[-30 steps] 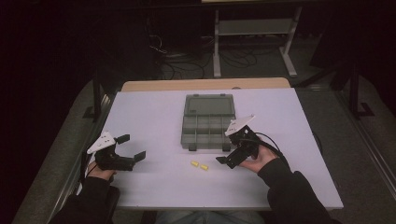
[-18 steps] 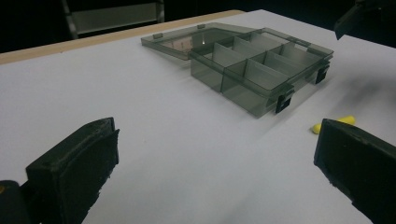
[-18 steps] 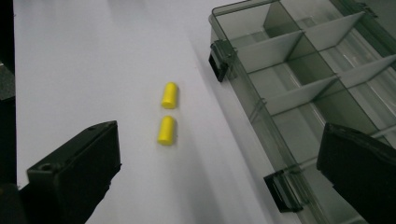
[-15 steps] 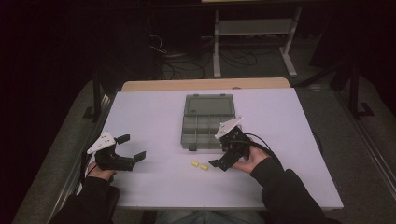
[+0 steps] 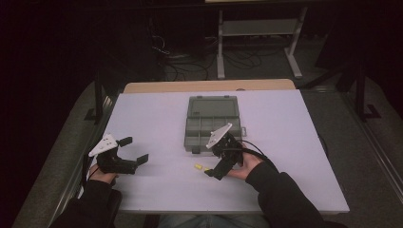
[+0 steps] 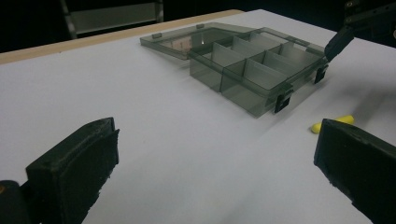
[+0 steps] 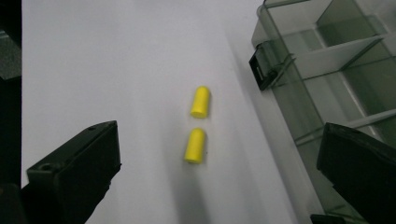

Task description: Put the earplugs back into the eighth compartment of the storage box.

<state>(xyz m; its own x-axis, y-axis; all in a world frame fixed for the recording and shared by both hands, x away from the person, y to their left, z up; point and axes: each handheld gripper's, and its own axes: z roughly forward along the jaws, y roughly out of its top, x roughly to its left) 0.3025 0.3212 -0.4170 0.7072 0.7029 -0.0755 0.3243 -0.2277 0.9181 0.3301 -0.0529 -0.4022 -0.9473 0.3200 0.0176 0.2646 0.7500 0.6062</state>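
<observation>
yellow earplugs lie near the open box; right gripper jaws wide above them, left gripper jaws wide, empty.

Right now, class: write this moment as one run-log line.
left gripper open, idle | right gripper open above two yellow foam earplugs | smoky clear plastic compartment box lid open

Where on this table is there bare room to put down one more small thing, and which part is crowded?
Free: the wide white stretch between the left tongs and the compartment box, and the table right of the box. Crowded: the strip before the box, where two yellow earplugs lie under the open right tongs.
</observation>
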